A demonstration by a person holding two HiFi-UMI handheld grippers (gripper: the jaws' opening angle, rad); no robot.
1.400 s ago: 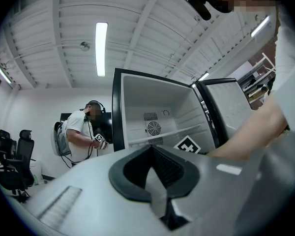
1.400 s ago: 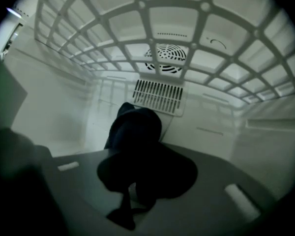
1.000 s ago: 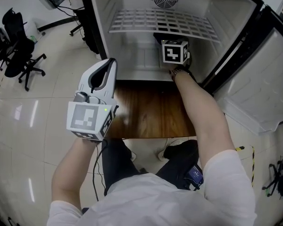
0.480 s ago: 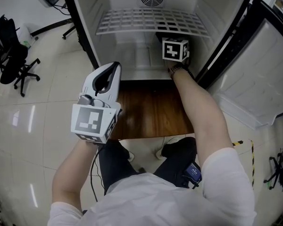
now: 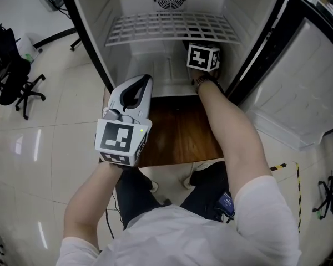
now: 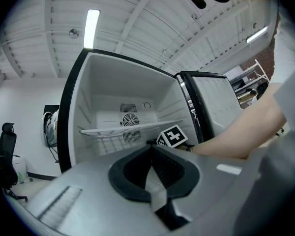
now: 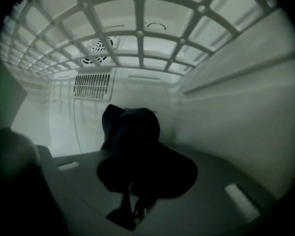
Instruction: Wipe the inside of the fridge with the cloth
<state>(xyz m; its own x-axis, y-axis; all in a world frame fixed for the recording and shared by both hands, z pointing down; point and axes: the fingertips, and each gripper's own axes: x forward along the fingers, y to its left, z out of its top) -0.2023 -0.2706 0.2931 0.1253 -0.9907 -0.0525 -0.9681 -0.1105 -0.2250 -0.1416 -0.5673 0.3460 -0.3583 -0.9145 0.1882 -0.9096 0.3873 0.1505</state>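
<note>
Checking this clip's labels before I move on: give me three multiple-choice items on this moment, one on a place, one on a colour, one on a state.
1. Where is the right hand-held gripper?
A resting on the floor
B inside the fridge, below the wire shelf
C above the wire shelf

2. What colour is the cloth?
A white
B yellow
C dark

3. How do the left hand-held gripper jaws stand?
A shut, nothing between them
B wide open
C shut on the cloth

Answers:
1 B: the right gripper view looks up at the shelf grid from inside.
2 C: a dark bundle sits in the right jaws.
3 A: the left gripper view shows the jaws meeting, empty.
</note>
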